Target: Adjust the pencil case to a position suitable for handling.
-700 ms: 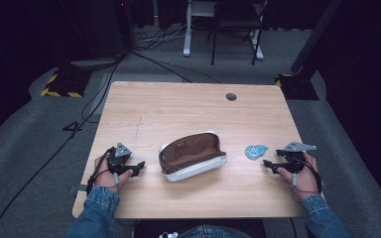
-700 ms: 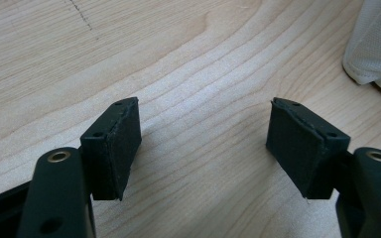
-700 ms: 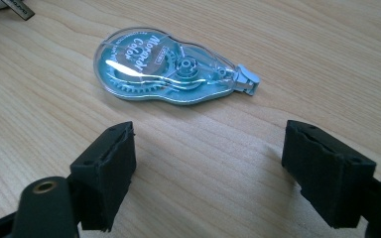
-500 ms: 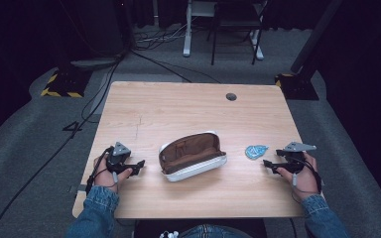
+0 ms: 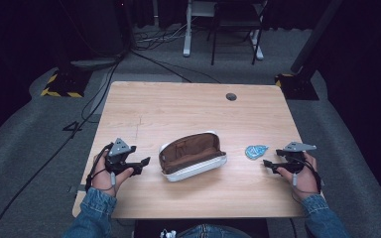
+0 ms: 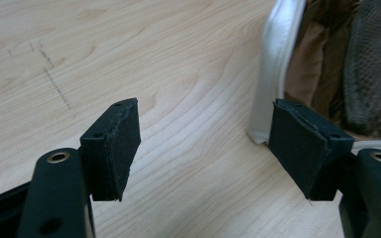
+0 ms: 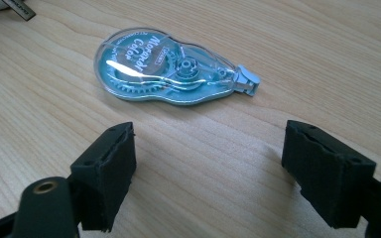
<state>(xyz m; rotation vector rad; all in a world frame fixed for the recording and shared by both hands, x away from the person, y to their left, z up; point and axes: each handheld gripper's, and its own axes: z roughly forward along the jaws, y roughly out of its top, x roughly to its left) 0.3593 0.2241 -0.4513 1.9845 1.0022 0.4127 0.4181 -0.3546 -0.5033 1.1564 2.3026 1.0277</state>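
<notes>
A pale wooden surface [image 5: 188, 106] carries everything; near its front middle lies an open white pouch [image 5: 192, 156] with a brown lining, tilted; the left tongs [image 5: 138, 165] rest just beside the pouch's left end, released, jaws spread wide with nothing between them; the right tongs [image 5: 269, 164] sit near the right edge, also released and empty; just ahead of them lies a small blue correction-tape dispenser [image 7: 171, 67], flat on the wood.
</notes>
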